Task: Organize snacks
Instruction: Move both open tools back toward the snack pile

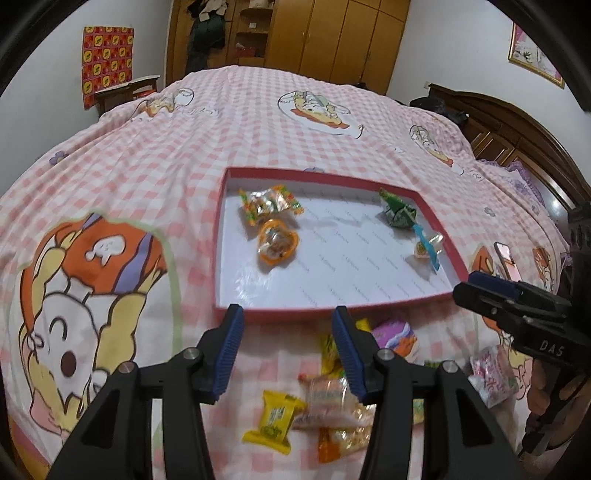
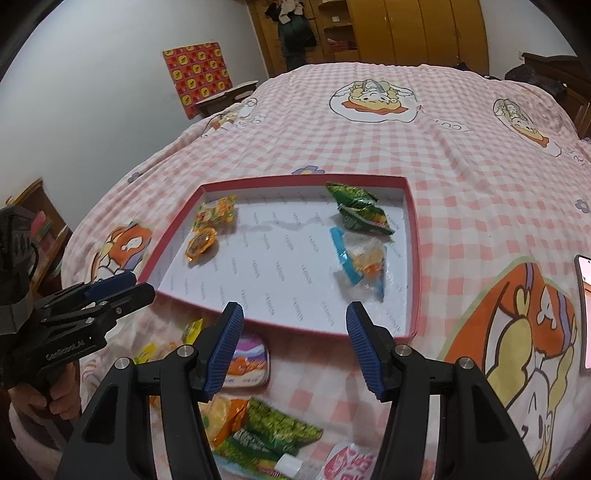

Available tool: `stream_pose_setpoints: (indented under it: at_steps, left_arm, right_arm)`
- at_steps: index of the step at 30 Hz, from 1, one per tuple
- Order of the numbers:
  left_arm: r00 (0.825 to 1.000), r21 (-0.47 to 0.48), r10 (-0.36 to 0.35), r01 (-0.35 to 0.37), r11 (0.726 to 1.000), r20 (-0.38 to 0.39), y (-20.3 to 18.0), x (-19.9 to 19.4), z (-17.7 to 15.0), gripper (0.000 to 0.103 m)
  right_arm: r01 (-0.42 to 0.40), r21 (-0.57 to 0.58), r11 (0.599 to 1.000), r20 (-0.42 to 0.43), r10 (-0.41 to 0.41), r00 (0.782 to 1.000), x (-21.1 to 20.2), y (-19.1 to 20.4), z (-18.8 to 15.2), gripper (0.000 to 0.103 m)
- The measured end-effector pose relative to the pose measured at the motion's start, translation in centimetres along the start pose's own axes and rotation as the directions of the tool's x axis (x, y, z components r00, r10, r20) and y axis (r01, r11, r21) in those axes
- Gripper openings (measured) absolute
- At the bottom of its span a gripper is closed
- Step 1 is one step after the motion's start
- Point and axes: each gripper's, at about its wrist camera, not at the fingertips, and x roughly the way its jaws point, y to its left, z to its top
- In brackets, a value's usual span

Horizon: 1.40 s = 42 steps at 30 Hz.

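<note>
A shallow red-rimmed tray [image 1: 314, 175] [image 2: 295, 181] with a white floor lies on the bed. Inside it lie an orange-green packet [image 1: 269, 203] [image 2: 218, 212], an orange jelly cup [image 1: 277, 245] [image 2: 201, 243], green packets [image 1: 399, 212] [image 2: 360, 208] and a blue-handled candy [image 1: 424, 247] [image 2: 364, 264]. My left gripper [image 1: 288, 325] [image 2: 136, 286] hovers open at the tray's near edge with nothing between its pads. My right gripper [image 2: 295, 321] [image 1: 465, 286] is open too, over the near edge further right. Below both lie loose snacks: a yellow packet [image 1: 273, 421], a purple packet [image 1: 397, 334] [image 2: 247, 363] and a green packet [image 2: 277, 432].
The pink checked bedspread [image 1: 258, 122] carries everything. A phone [image 2: 585, 314] lies on it right of the tray. A person's hand [image 2: 55, 398] grips the left tool's handle. A wooden wardrobe [image 1: 332, 33] and a headboard [image 1: 517, 125] stand beyond the bed.
</note>
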Motion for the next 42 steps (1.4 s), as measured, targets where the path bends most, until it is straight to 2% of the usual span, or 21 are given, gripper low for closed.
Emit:
stream_pose_setpoints:
  at_steps: [14,19,28,29,31,34,38,42]
  left_arm:
    - [0.999,-0.026,0.006,-0.007,1.0,-0.042,1.8,-0.7,-3.9,0.052]
    - [0.999,0.01,-0.003,0.003,1.0,-0.052,1.1,-0.7,-4.7,0.052]
    - [0.998,0.077,0.036,-0.032,0.996,-0.053,0.4,-0.5,-6.0,0.051]
    - [0.998,0.081,0.028,-0.024,0.996,-0.053,0.4,-0.5,-6.1,0.05]
    - [0.999,0.091,0.003,0.002,0.996,-0.054,0.3,-0.6,-6.5,0.04]
    - [0.998,0.103,-0.02,0.026,0.994,-0.064,0.1,-0.3,-6.9,0.033]
    - [0.998,0.107,-0.006,0.013,0.994,-0.062,0.0,0.4,-7.1,0.031]
    - [0.998,0.026,0.0,0.002,1.0,-0.062,1.1,1.4,-7.1,0.031]
  right_arm:
    - [-0.038,0.029,0.999,-0.024,0.039,0.999,-0.2,1.1,-2.9,0.059]
    - [-0.039,0.016,0.999,-0.056,0.04,0.998,0.8,1.4,-3.6,0.059]
    - [-0.062,0.027,0.998,-0.075,0.064,0.995,1.6,1.6,-4.8,0.059]
    - [-0.066,0.028,0.997,-0.076,0.068,0.995,1.6,1.5,-4.9,0.059]
    - [-0.072,0.027,0.997,-0.078,0.074,0.994,1.9,1.6,-5.2,0.059]
    - [-0.067,0.018,0.998,-0.08,0.069,0.994,2.1,1.8,-5.5,0.059]
    - [-0.065,0.0,0.998,-0.077,0.065,0.995,2.4,2.1,-5.8,0.059]
    - [-0.072,-0.005,0.997,-0.078,0.071,0.994,2.5,2.3,-6.0,0.059]
